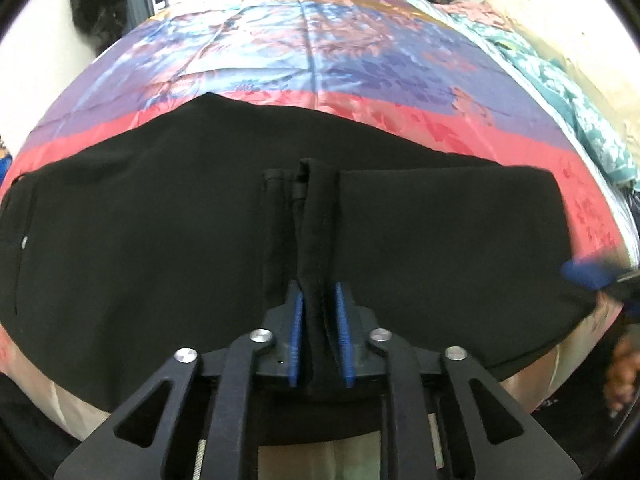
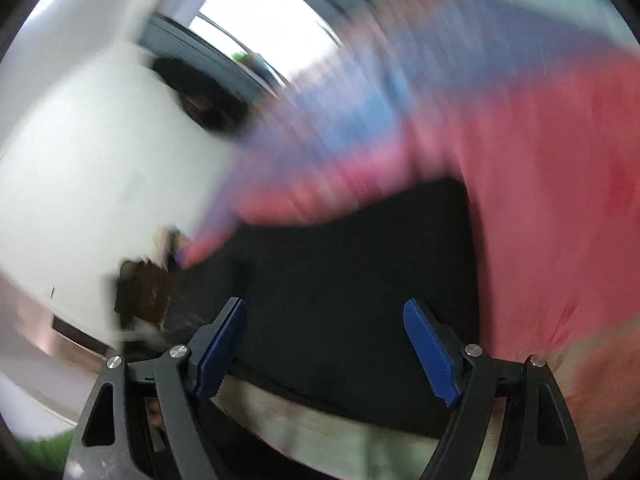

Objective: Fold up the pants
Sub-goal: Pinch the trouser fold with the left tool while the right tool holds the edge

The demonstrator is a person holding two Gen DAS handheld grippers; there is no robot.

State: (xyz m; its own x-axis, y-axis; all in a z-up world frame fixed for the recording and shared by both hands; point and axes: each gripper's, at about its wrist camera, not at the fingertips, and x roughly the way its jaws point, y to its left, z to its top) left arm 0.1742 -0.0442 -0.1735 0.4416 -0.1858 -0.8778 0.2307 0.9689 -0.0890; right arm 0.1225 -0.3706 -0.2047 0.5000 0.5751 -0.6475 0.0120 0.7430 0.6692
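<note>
Black pants lie spread across a bed with a red, blue and purple sheet. My left gripper is shut on a bunched fold of the pants at their near edge; the fold stands up between the blue pads. In the blurred right wrist view the pants lie just ahead of my right gripper, which is open and empty, with blue pads wide apart. The right gripper's blue tip also shows in the left wrist view at the pants' right edge.
A teal patterned cloth lies bunched along the bed's right side. A dark bag hangs on the wall at far left. A white wall is left of the bed. The bed's near edge runs under the pants.
</note>
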